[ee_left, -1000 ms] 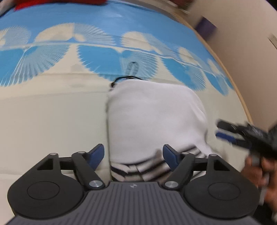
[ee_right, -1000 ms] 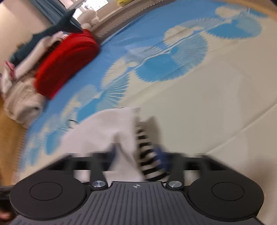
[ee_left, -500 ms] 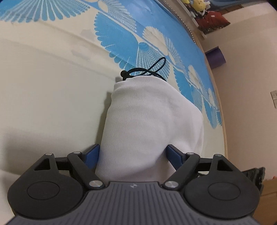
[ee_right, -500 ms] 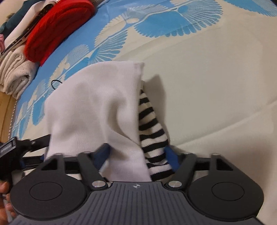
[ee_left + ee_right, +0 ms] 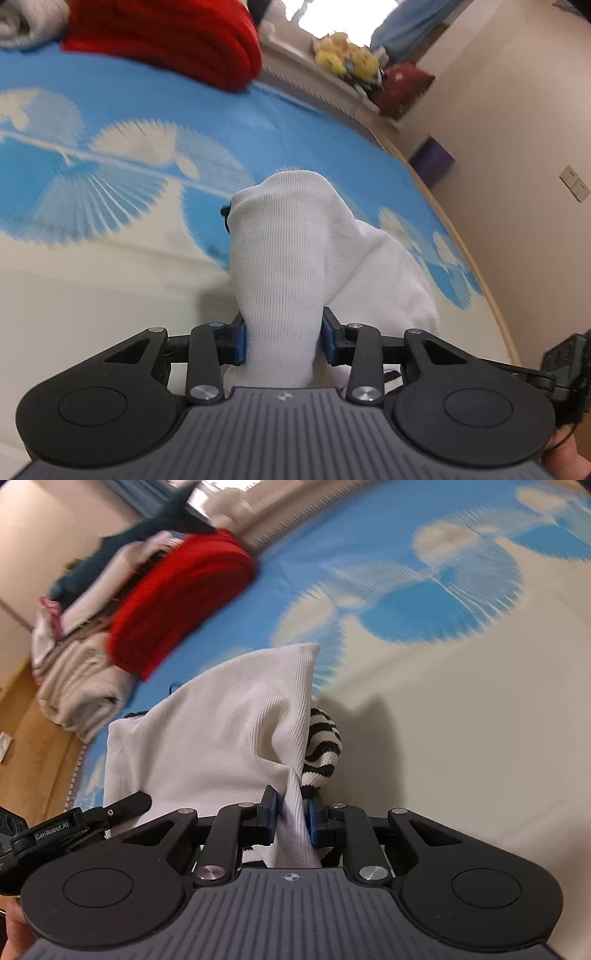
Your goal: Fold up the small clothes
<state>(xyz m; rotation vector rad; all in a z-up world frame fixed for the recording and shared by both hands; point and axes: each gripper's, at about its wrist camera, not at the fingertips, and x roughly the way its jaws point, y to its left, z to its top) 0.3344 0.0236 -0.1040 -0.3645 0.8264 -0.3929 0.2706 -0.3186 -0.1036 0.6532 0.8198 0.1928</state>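
White ribbed garment [image 5: 207, 746], bunched, black-striped part [image 5: 323, 742], pinched by both grippers

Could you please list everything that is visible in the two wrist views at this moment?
white garment: one, white ribbed knit, lifted off the bed, pinched at two spots by both tools.
striped cloth: one, black and white, beside and partly behind the white garment's right edge.
black cord: one, black, peeking out behind the garment.
bed cover: one, cream with blue and white fan pattern, under everything.
red folded item: one, red, far end of the bed.
clothes pile: one, cream, white and dark pieces, next to the red item.
plush toys: a few, yellow, on the far ledge.
purple box: one, by the wall.
left tool: shut on the garment.
right tool: shut on the garment.
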